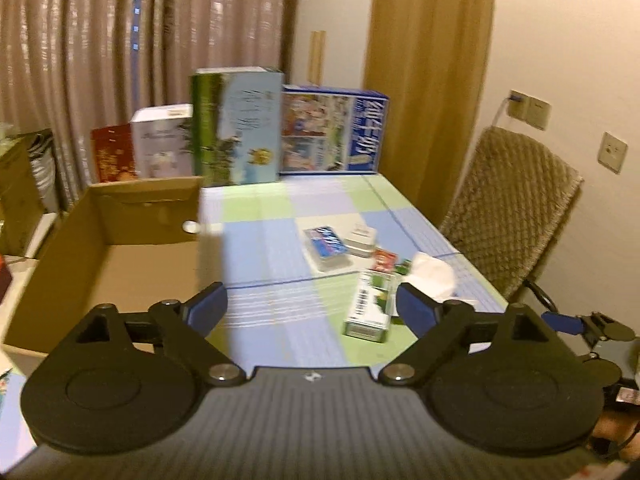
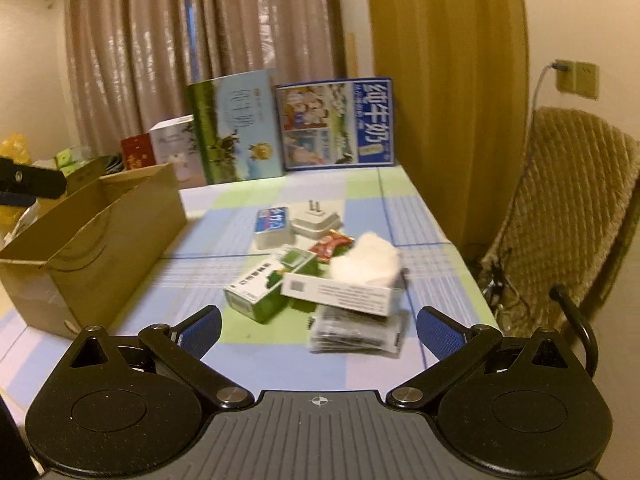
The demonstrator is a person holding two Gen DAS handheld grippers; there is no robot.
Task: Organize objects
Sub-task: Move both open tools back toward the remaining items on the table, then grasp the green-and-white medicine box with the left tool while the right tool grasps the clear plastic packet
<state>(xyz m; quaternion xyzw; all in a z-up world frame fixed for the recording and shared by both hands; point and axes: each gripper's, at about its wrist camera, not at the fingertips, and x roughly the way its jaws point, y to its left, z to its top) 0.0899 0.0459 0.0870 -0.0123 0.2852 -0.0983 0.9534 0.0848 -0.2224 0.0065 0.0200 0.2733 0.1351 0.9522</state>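
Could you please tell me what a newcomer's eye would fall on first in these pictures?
Probably the jumble of small packets and boxes heaped on the checked blue-and-green tablecloth, topped by a fluffy white wad. Next, the open brown cardboard box standing at the table's left, and the tall printed milk cartons lined up along the far edge before the curtains.

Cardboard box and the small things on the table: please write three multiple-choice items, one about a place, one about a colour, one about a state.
1. Where is the cardboard box relative to the pile of small things?
A. left
B. right
C. on top

2. What colour are the pads of the right tool?
A. red
B. blue
C. yellow

3. What does the left tool hold?
A. white wad
B. green carton
C. nothing

Answers: 1 A, the box stands on the left part of the table; 2 B, both pads look blue; 3 C, its jaws stand apart with only tablecloth between.
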